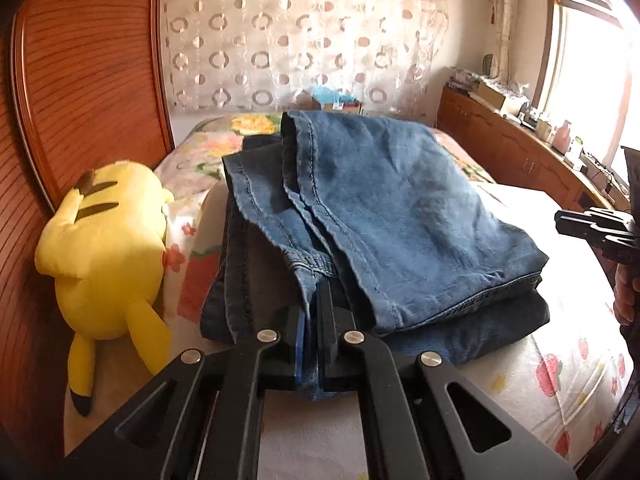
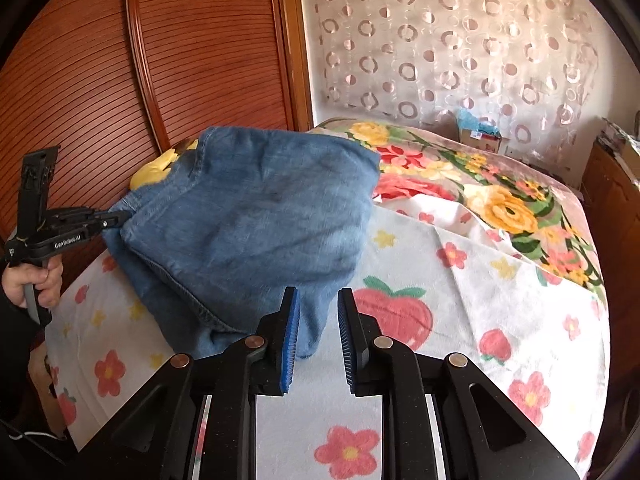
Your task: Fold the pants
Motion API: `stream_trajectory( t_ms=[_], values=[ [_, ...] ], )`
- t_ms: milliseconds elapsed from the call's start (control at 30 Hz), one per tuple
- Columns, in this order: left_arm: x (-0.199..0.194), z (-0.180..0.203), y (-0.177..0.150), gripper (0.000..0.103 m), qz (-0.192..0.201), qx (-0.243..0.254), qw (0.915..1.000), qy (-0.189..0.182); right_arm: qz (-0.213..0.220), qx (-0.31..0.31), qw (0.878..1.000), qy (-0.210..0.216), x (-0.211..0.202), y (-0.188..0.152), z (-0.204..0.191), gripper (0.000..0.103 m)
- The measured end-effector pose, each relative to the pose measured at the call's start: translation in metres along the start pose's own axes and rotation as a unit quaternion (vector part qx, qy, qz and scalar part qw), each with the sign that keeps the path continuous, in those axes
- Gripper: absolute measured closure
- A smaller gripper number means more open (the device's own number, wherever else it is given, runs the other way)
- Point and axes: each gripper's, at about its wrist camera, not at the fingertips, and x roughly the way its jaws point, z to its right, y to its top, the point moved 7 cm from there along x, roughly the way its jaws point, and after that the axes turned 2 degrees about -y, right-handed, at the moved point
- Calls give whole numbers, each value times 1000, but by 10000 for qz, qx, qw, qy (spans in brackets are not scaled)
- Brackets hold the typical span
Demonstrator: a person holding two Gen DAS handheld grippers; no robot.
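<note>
The blue denim pants (image 1: 360, 216) lie folded in a thick stack on the bed, hems toward the left side. My left gripper (image 1: 312, 312) is shut on a denim edge at the stack's near side; it also shows in the right wrist view (image 2: 120, 218), pinching the pants (image 2: 256, 216) at their left edge. My right gripper (image 2: 318, 300) is open and empty, its blue pads either side of the near corner of the pants without gripping. It appears at the right edge of the left wrist view (image 1: 560, 218).
A yellow plush toy (image 1: 104, 256) lies left of the pants against the wooden headboard (image 1: 80, 80). The bed has a strawberry-print sheet (image 2: 460, 300) and a floral blanket (image 2: 480, 184). A wooden cabinet (image 1: 520, 148) with clutter stands under the window.
</note>
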Motion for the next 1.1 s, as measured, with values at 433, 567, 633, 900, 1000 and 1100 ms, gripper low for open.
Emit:
stream_trajectory(
  t_ms=[433, 567, 633, 900, 1000, 1100],
  values=[
    [-11, 11, 5, 61, 148, 131, 9996, 189, -102, -78, 9999, 4, 10, -9, -5, 83],
    [-17, 16, 5, 61, 275, 169, 9993, 179, -130, -47, 9999, 1, 11, -10, -2, 83],
    [-14, 23, 2, 61, 200, 221, 9996, 22, -142, -36, 9999, -8, 11, -10, 0, 83],
    [27, 29, -20, 69, -512, 133, 9985, -117, -142, 43, 9999, -43, 12, -11, 5, 83],
    [18, 36, -18, 95, -276, 197, 9990, -290, -142, 63, 9999, -73, 13, -12, 10, 83],
    [-10, 29, -3, 98, 210, 82, 9996, -157, -170, 117, 9998, -79, 17, -13, 14, 83]
  ],
)
